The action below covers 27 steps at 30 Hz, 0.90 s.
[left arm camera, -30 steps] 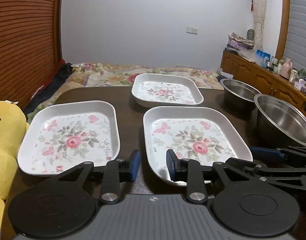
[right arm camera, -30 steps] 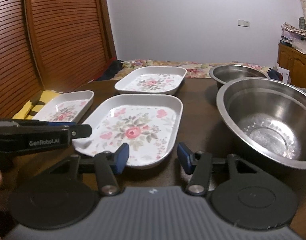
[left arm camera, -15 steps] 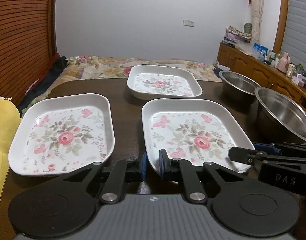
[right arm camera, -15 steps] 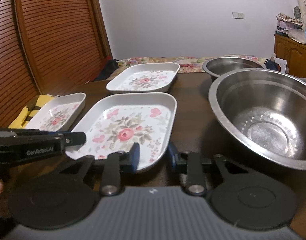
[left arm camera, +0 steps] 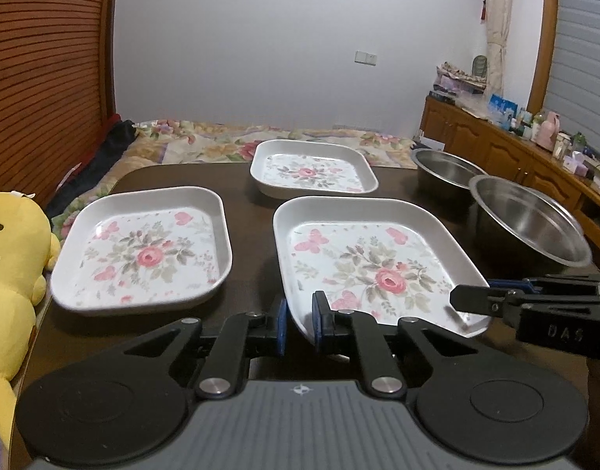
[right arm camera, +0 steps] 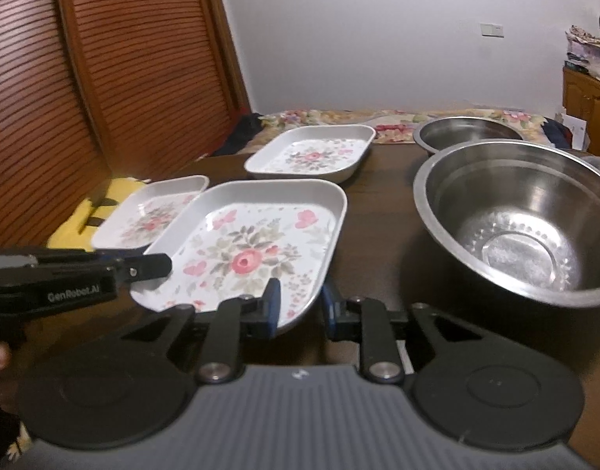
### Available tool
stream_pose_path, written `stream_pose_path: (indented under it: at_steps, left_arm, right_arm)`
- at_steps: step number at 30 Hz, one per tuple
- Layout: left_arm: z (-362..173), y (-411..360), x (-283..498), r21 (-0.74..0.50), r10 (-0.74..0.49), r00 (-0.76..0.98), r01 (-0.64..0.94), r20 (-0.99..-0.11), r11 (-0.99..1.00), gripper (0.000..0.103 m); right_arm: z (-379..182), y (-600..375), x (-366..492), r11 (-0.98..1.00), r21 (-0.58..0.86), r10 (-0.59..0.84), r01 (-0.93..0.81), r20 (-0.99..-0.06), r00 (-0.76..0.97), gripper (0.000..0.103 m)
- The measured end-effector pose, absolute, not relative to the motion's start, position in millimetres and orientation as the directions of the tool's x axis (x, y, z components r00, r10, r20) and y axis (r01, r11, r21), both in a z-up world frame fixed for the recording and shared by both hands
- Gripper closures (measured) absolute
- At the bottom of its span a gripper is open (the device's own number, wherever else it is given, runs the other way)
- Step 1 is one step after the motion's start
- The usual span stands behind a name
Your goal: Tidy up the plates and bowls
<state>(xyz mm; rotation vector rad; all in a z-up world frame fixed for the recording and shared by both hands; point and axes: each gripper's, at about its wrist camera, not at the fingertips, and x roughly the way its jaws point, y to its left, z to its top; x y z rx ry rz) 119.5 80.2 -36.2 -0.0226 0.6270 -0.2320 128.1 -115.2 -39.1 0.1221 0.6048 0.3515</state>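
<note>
White melamine, the rose-printed rectangular plate (left arm camera: 372,270) is lying lengthwise away from me on the dark table (left arm camera: 245,203); my left claw (left arm camera: 299,323) is pinching its near-left rim, my right claw (right arm camera: 299,305) clamping its near-right corner.

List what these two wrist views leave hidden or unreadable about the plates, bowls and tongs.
- Near floral plate: its near rim is covered by the left tongs in the left wrist view, so pad contact is unclear.
- Same plate, right wrist view: the right tongs hide its near corner.
- Far steel bowl: its base is blocked by the large steel bowl.
- Left floral plate: partly behind the near plate.
</note>
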Motion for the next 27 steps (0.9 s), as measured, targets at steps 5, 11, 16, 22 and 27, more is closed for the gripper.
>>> stream_pose_path:
  at_steps: [5, 11, 16, 22, 27]
  left_arm:
    - [-34, 81, 93, -0.108, -0.234, 0.786, 0.211, -0.572, 0.971, 0.088]
    - [-37, 86, 62, -0.121, -0.237, 0.783, 0.205, -0.576, 0.971, 0.087]
    - [-41, 86, 50, -0.116, -0.229, 0.777, 0.199, -0.587, 0.973, 0.087]
    - [-42, 83, 38, -0.103, -0.218, 0.776, 0.195, -0.592, 0.975, 0.087]
    - [-44, 82, 31, -0.1, -0.215, 0.773, 0.194, -0.596, 0.976, 0.087]
  right_arm:
    - [-40, -118, 107, 0.923, 0.239, 0.384, -0.301, -0.534, 0.753, 0.079]
    - [-45, -118, 85, 0.91, 0.252, 0.414, -0.328, -0.533, 0.738, 0.079]
    - [-47, -119, 75, 0.901, 0.275, 0.433, -0.336, -0.532, 0.728, 0.079]
    - [-47, -121, 69, 0.893, 0.294, 0.45, -0.341, -0.533, 0.717, 0.078]
    - [-49, -116, 65, 0.898, 0.27, 0.44, -0.348, -0.537, 0.72, 0.078]
